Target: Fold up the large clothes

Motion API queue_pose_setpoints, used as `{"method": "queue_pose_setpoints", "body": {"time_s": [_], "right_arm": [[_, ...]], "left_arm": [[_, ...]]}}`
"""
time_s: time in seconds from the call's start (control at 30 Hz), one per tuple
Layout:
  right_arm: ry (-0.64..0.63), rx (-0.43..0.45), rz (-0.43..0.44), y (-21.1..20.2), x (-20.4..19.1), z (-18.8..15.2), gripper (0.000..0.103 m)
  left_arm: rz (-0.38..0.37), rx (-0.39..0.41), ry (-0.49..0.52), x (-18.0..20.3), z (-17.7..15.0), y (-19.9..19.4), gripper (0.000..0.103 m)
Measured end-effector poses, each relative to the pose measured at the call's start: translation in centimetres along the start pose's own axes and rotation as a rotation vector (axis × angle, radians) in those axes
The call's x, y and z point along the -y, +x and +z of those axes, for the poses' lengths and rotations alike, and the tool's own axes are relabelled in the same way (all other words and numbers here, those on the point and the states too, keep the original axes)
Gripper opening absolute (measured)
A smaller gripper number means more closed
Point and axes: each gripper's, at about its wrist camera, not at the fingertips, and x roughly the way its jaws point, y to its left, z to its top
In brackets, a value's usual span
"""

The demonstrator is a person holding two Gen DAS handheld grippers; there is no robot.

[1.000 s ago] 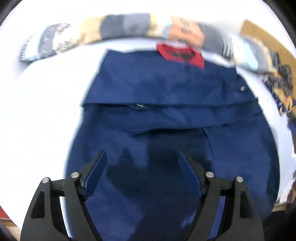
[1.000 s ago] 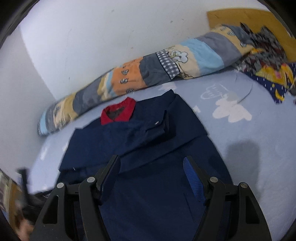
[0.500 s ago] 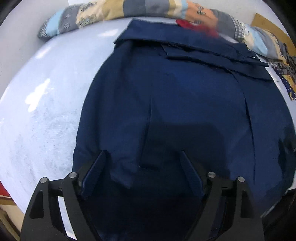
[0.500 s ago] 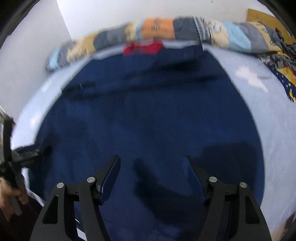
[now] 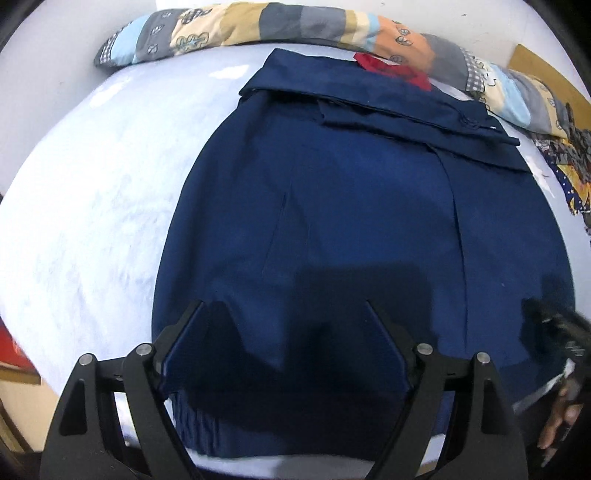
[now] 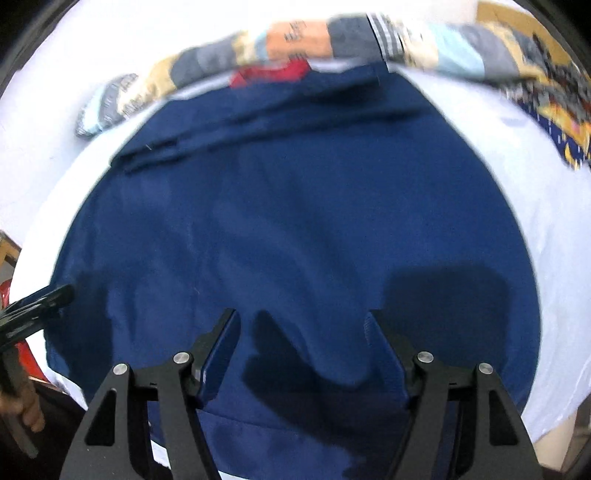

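A large navy-blue garment (image 5: 351, 206) with a red collar (image 5: 395, 70) lies flat on the bed, sleeves folded across its far end. It also fills the right wrist view (image 6: 295, 221). My left gripper (image 5: 284, 314) is open and empty, low over the garment's near hem on the left side. My right gripper (image 6: 301, 325) is open and empty, low over the near hem on the right side. The right gripper shows at the right edge of the left wrist view (image 5: 554, 325), and the left gripper at the left edge of the right wrist view (image 6: 33, 306).
A pale blue bedsheet (image 5: 92, 192) covers the bed. A long patchwork pillow (image 5: 258, 22) lies along the far edge against the white wall. Patterned clothes (image 5: 569, 158) are piled at the far right. The bed's near edge is just under both grippers.
Both grippers have pulled back from the collar end to the near hem and dropped lower. Both jaws stayed open.
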Motion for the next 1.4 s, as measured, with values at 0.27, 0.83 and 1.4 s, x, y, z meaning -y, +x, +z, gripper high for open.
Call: {"method": "queue_pose_setpoints", "body": {"time_s": [0.27,0.83,1.4], "right_arm": [[-0.091,-0.015,-0.04,1.2,-1.6,-1.2,0.092],[-0.156,0.042,-0.092,1.8,-2.8,-2.2,0.103],[-0.174,0.071,-0.083,0.8,-2.7,-3.4,0.103]], "left_arm": [[0.077,0.037,0.026,-0.8,-2.4,2.0,0.085],[0.114,0.135,0.111,0.5,-3.6,1.9,0.089],[0.145,0.192,0.11,0.0,-4.6,1.8,0.103]]}}
